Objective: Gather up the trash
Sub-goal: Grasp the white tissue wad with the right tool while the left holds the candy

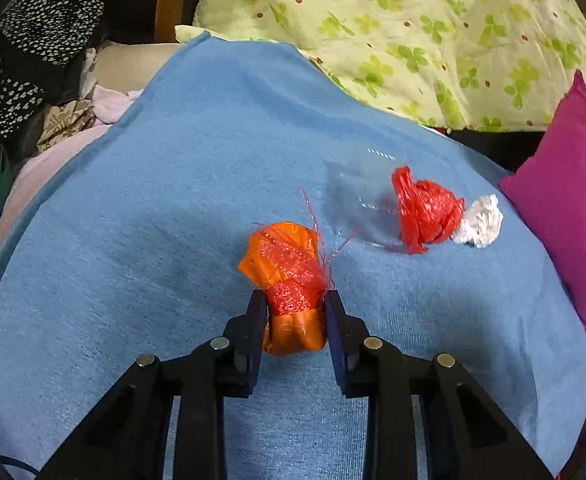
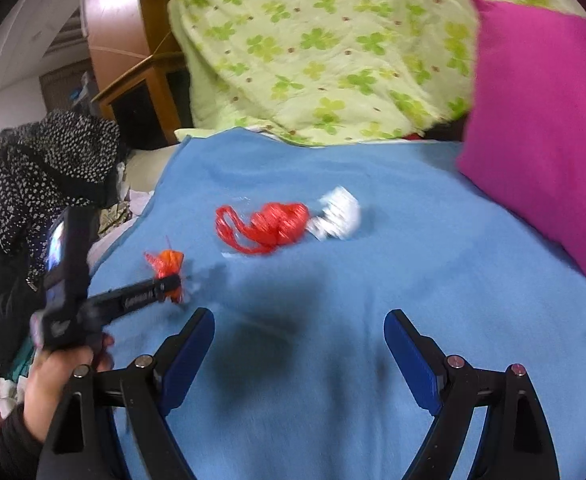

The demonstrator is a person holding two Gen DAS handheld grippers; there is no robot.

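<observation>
On the blue blanket (image 1: 173, 200), the left gripper (image 1: 295, 300) pinches an orange wrapper bundle (image 1: 289, 272) while the right gripper (image 2: 299, 320) hovers wide open, leaving the red plastic bag (image 1: 425, 208) and white paper wad (image 1: 479, 220) beyond it uncollected.

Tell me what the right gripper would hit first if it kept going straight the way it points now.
Most likely the bare blue blanket: nothing lies between the open right gripper and it. The red plastic bundle and white paper wad lie farther ahead, though depth is unclear.
</observation>
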